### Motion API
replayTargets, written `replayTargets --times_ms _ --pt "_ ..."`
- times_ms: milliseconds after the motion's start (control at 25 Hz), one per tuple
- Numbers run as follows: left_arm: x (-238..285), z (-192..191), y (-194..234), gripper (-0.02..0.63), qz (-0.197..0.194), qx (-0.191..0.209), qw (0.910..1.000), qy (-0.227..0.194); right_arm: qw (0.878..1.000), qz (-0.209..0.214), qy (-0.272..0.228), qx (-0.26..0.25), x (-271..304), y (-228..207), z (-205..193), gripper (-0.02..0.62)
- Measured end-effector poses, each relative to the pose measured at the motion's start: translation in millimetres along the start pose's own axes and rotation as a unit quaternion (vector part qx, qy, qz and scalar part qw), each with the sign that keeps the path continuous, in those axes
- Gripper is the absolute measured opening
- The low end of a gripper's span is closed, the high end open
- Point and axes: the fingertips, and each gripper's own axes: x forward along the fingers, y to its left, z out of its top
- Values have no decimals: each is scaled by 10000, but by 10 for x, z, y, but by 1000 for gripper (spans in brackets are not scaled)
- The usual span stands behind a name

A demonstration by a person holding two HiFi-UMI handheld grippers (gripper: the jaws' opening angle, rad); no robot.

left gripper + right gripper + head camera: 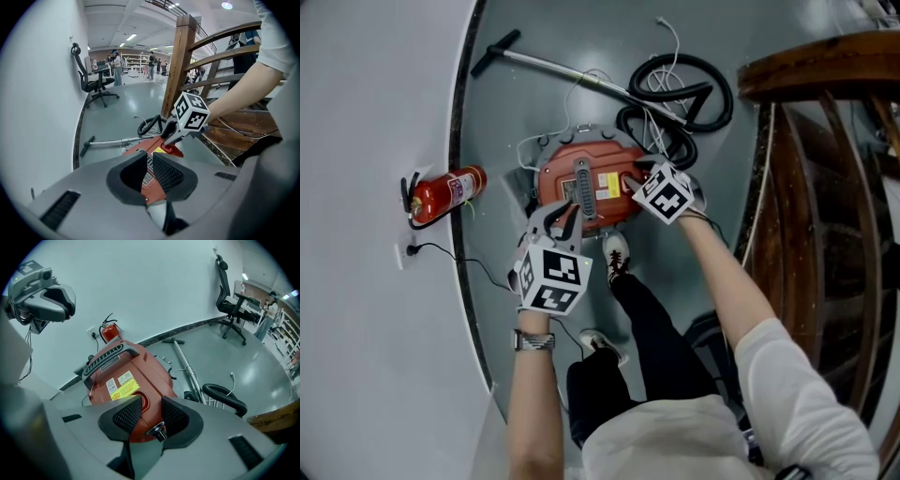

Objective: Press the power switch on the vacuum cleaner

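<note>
the red vacuum cleaner, a round drum with its lid shut, stands on the grey floor at the centre of the head view, a grey carry handle across its top and a yellow label beside that. its black hose lies coiled at the upper right, just beyond the drum, and a metal wand runs from there toward the upper left. a red fire extinguisher sits at the left against the white wall, with a wall socket below it. a wooden stair railing fills the right side, and the person's shoe stands just below the drum. the left gripper hangs over the drum's lower left edge near the handle's end, its jaws a narrow gap apart with nothing between the pads. the right gripper points down at the drum's right edge, jaws moderately wide and gripping nothing; its tips are right at the raised red power switch, though whether they touch it cannot be told.
</note>
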Motion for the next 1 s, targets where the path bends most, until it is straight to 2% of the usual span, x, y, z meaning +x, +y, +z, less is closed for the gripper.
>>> replayTargets --times_ms 120,360,520,760,1000 --pt "-3 -1 -9 38 -11 17 10000 17 10000 -26 -43 63 13 -10 -6 133" --pt "-80 13 -22 38 -15 24 10000 64 9984 53 -195 537 -30 -68 -39 155" --pt "-139 46 -4 38 21 -5 10000 42 9986 100 -346 383 -119 -83 12 155" --pt "-240 92 -52 38 50 68 10000 21 9994 100 -309 87 -287 26 56 153" --pt "-359 189 -62 38 130 140 9998 -84 9988 114 -468 65 -497 80 193 139"
